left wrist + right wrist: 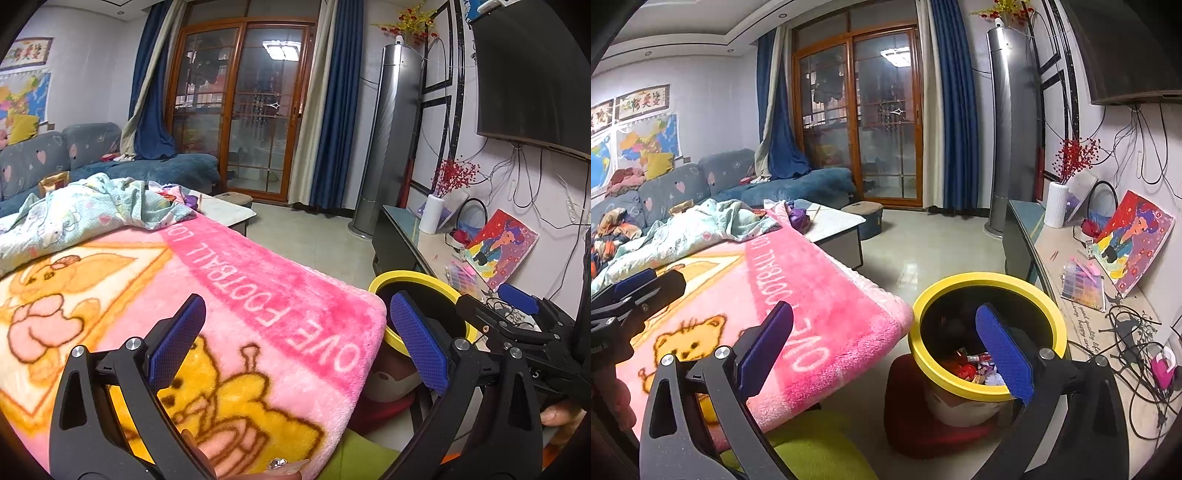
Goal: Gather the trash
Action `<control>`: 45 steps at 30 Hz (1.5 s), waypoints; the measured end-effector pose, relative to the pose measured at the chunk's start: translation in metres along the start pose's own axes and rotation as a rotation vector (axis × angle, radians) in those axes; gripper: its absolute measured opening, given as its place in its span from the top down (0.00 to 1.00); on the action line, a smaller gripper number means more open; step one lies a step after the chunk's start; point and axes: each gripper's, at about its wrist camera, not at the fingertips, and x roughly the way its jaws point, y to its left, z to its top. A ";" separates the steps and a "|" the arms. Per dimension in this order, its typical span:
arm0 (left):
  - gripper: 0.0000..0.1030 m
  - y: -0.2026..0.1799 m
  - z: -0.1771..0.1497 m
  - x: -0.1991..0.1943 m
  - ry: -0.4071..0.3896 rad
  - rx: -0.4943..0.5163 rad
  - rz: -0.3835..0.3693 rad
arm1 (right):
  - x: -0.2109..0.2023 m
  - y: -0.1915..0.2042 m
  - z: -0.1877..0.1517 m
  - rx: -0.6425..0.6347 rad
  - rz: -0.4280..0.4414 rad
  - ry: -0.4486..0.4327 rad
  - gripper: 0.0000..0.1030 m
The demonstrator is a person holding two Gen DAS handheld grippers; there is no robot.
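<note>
- Left wrist view: the left gripper (pixel 295 339) hangs over the pink blanket (pixel 236 295), jaws spread wide with nothing between the blue pads (pixel 419 341).
- At about two o'clock from that gripper, the yellow-rimmed bin (pixel 410 278) sits just past the blanket's corner, partly hidden behind the right-hand pad.
- Further toward three o'clock, the right gripper (pixel 517 317) shows side-on beyond the bin; from here its jaws cannot be read.
- At ten o'clock, a pale printed quilt (pixel 85 218) lies bunched on the far end of the blanket, with the grey sofa (pixel 48 155) behind it.
- Right wrist view: the right gripper (pixel 886 339) is released too, pads wide apart and gripping nothing.
- Its right pad (pixel 1004 350) stands over the bin (pixel 960 284); its left pad sits over the blanket (pixel 820 280) edge.
- The trash (pixel 971 365) lies at the bottom of the bin: red and white wrappers heaped at about five o'clock from the gripper's centre.
- The bin stands on the floor beside the blanket corner, close against the TV stand (pixel 1071 332) at three o'clock.
- On that stand, a tangle of black cables (pixel 1134 332), a colourful painting (pixel 1134 240) and a white vase (pixel 1055 205) with red sprigs.
- At nine o'clock the left gripper (pixel 631 291) juts in over the blanket; its jaws are not clear in this view.
</note>
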 end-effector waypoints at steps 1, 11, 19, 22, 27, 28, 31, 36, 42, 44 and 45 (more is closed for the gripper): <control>0.11 0.000 0.000 0.000 0.000 0.000 0.001 | 0.000 0.000 0.000 0.001 0.001 0.000 0.06; 0.11 0.000 0.000 0.000 0.001 0.001 0.001 | 0.000 0.000 0.000 0.001 0.002 0.002 0.06; 0.11 0.001 -0.001 -0.001 0.000 0.001 0.005 | 0.001 0.001 0.000 0.001 0.001 0.005 0.06; 0.11 0.002 -0.001 0.000 0.002 0.000 0.005 | 0.000 0.000 -0.001 0.002 0.001 0.003 0.06; 0.11 0.002 -0.001 -0.001 0.002 0.001 0.006 | 0.001 0.000 -0.002 0.002 0.001 0.003 0.06; 0.11 0.002 -0.001 -0.001 0.001 0.002 0.005 | 0.001 0.000 -0.001 0.001 0.001 0.004 0.06; 0.11 0.002 -0.001 -0.001 0.001 0.002 0.006 | 0.000 0.000 -0.001 0.002 0.001 0.003 0.06; 0.11 0.001 0.000 0.000 0.003 0.001 0.003 | 0.001 0.000 -0.001 0.002 0.001 0.004 0.06; 0.11 0.004 -0.002 -0.001 0.008 0.000 0.000 | 0.001 -0.001 -0.001 0.003 0.000 0.004 0.06; 0.11 0.004 -0.003 -0.002 0.009 0.002 0.000 | 0.000 -0.001 -0.001 0.004 -0.001 0.002 0.06; 0.11 0.004 -0.003 -0.001 0.011 0.002 -0.002 | 0.000 -0.002 -0.002 0.006 -0.002 0.001 0.06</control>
